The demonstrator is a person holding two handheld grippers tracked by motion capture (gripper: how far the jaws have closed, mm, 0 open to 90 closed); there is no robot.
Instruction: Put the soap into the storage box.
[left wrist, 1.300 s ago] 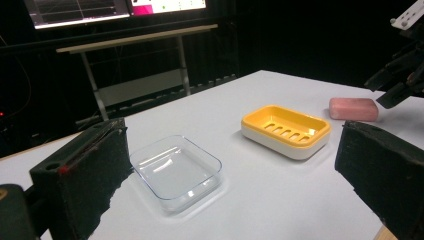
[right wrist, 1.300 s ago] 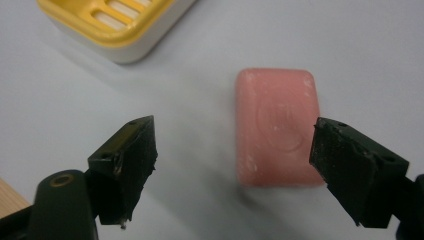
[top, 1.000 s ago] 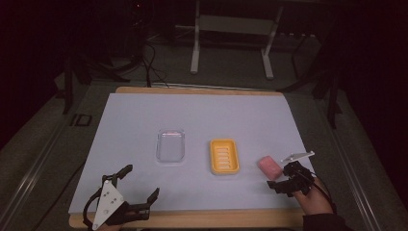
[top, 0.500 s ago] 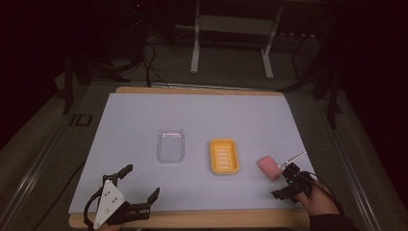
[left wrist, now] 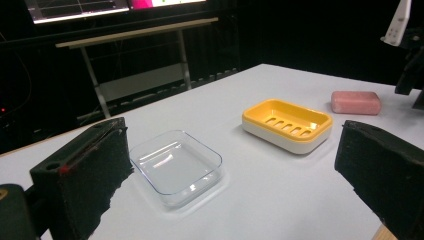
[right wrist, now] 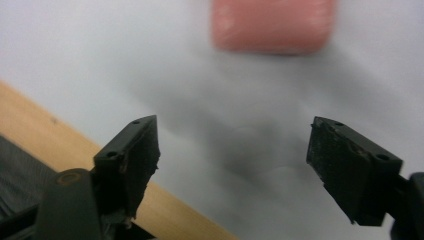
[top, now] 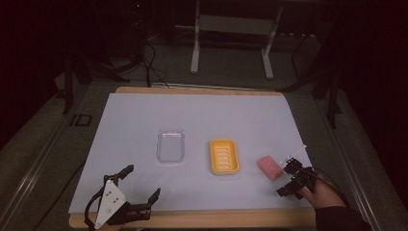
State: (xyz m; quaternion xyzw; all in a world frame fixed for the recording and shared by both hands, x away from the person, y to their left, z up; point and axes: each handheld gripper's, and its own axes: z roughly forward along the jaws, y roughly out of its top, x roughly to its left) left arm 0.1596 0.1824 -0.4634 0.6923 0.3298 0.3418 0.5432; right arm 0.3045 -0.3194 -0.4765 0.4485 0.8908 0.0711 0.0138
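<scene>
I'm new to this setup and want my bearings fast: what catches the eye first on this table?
The bright yellow plastic soap dish with slotted floor stands near the middle of the white table. Just right of it lies a pink rectangular soap bar, with the open right tool close beside it. Left of the dish sits a clear empty plastic tray.

The pink soap point(right wrist: 272, 25) at twelve o'clock in the right gripper view is blurred and cut off by the top edge.
</scene>
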